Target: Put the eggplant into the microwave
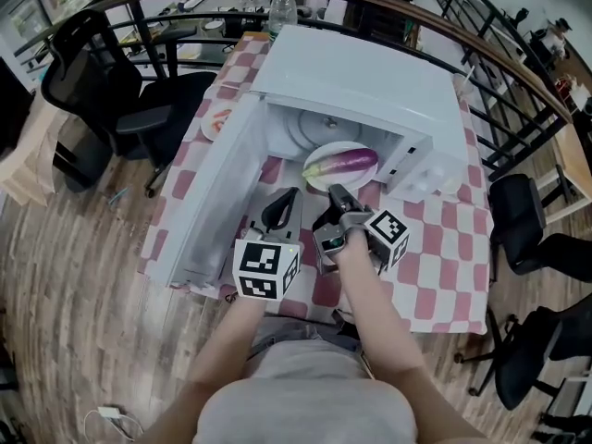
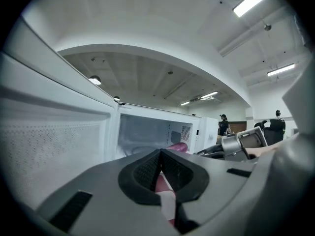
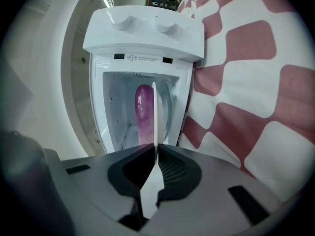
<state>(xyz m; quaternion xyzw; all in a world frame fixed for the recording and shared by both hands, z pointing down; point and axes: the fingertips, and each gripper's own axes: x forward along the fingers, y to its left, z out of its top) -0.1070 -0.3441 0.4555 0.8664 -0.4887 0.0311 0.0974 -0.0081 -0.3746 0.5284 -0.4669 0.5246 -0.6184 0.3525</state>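
Red-and-white checked cloth is covering the table, w/ the white microwave sitting on it. Its door is hanging wide open toward 8 o'clock in the head view. Eggplant, purple w/ a pale green end, is lying across a white plate. The plate is sitting in the mouth of the cavity, partly under the microwave's top. Right gripper is pinching the plate's near rim at 6 o'clock. In the right gripper view that rim is showing edge-on, a thin white line clamped btwn the pads. Left gripper is hovering just beside the right one, at its 9 o'clock, jaws pressed together on nothing and pointing into the opening. Beyond the microwave, at 12 o'clock, a clear bottle is standing. A black office chair is sitting off the table at 10 o'clock.
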